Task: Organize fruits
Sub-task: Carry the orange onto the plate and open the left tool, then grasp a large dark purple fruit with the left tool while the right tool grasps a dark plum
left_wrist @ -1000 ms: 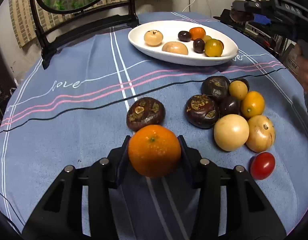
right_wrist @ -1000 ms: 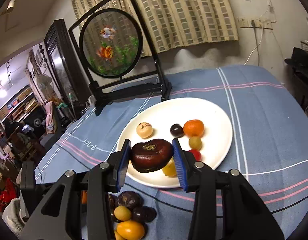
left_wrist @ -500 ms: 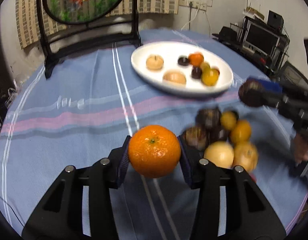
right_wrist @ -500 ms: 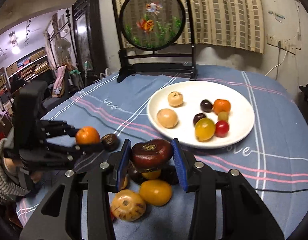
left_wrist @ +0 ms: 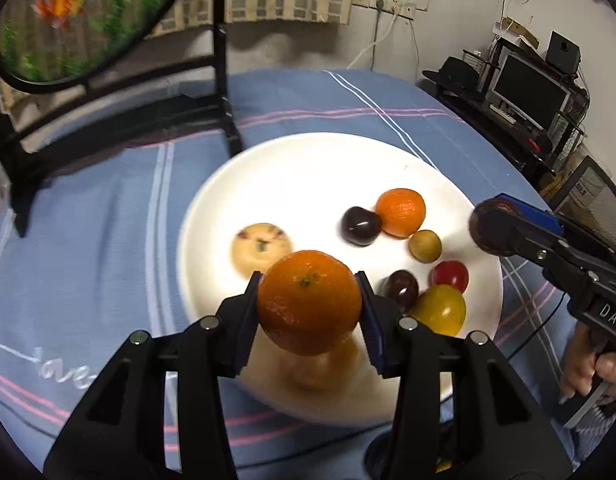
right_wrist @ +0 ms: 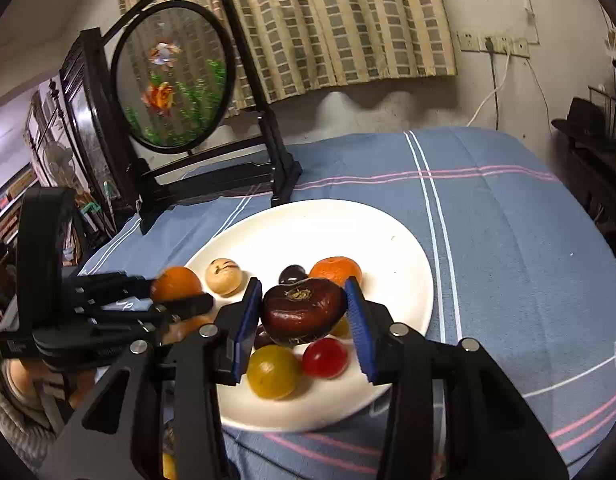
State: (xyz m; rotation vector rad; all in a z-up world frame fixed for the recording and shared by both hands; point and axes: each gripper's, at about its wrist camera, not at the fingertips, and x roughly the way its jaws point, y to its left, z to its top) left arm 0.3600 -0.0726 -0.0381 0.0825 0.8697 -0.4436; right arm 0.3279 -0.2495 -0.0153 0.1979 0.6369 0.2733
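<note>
My left gripper (left_wrist: 310, 312) is shut on an orange (left_wrist: 308, 302) and hangs over the near part of the white plate (left_wrist: 291, 172). My right gripper (right_wrist: 303, 314) is shut on a dark brown fruit (right_wrist: 303, 310) above the same plate (right_wrist: 388, 248). On the plate lie a small orange (left_wrist: 401, 212), a beige fruit (left_wrist: 255, 246), two dark plums (left_wrist: 360, 225), a green-yellow fruit (left_wrist: 424, 245), a red tomato (left_wrist: 450, 275) and a yellow fruit (left_wrist: 442, 309). The right gripper (left_wrist: 492, 232) shows at the plate's right rim, and the left gripper (right_wrist: 175, 286) at its left rim.
A round fish screen on a black stand (right_wrist: 175, 76) rises behind the plate on the blue striped cloth (right_wrist: 508, 216). A person's hand (left_wrist: 588, 368) grips the right tool. Shelves with a monitor (left_wrist: 528, 92) stand to the right of the table.
The left gripper carried the orange from the loose fruit pile to over the plate. The right gripper swung back to the plate with the dark fruit still in it.
</note>
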